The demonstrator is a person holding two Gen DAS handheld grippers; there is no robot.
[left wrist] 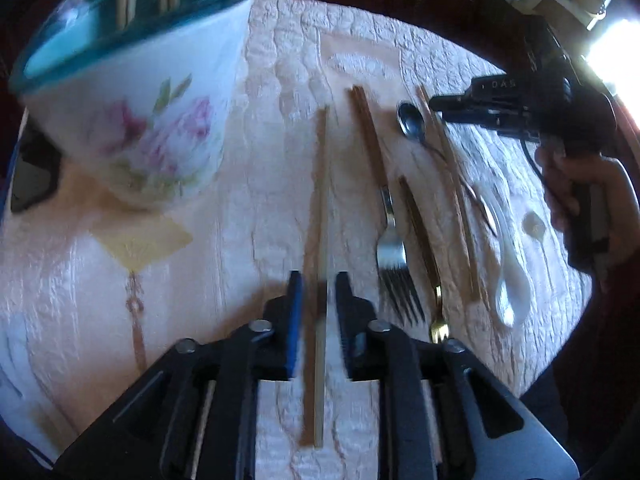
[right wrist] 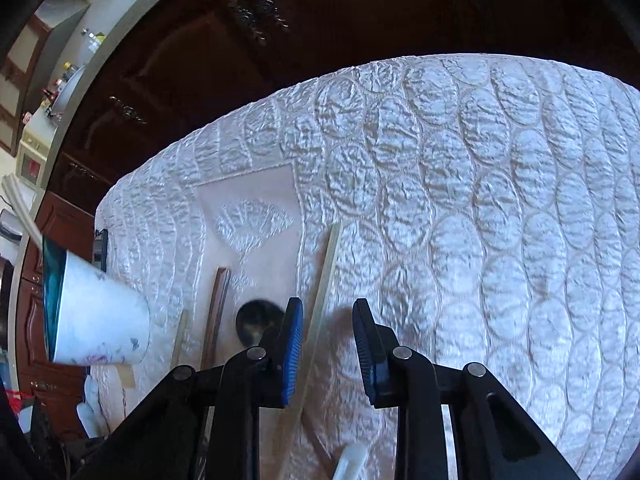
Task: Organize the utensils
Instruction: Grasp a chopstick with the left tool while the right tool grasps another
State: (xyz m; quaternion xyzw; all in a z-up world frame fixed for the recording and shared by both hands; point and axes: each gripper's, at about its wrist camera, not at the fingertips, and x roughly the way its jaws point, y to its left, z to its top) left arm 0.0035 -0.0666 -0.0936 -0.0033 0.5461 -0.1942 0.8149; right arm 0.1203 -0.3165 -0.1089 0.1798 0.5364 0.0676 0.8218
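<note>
In the left wrist view my left gripper (left wrist: 318, 280) is open around a pair of wooden chopsticks (left wrist: 318, 208) that lies on the quilted cloth; the pads do not touch it. A floral white cup (left wrist: 132, 128) with a teal rim holds several chopsticks at the upper left. To the right lie a wood-handled fork (left wrist: 386, 216), a gold-tipped small fork (left wrist: 424, 256), more chopsticks (left wrist: 452, 184), a metal spoon (left wrist: 412, 120) and a white spoon (left wrist: 510, 276). My right gripper (right wrist: 328, 312) is open above a pale chopstick (right wrist: 320, 300); it also shows in the left wrist view (left wrist: 496, 108).
The table is covered by a white quilted cloth (right wrist: 500, 200). Dark wooden cabinets (right wrist: 280, 40) stand behind it. In the right wrist view the cup (right wrist: 96, 320) is at the left edge, with the metal spoon bowl (right wrist: 256, 320) beside my left finger.
</note>
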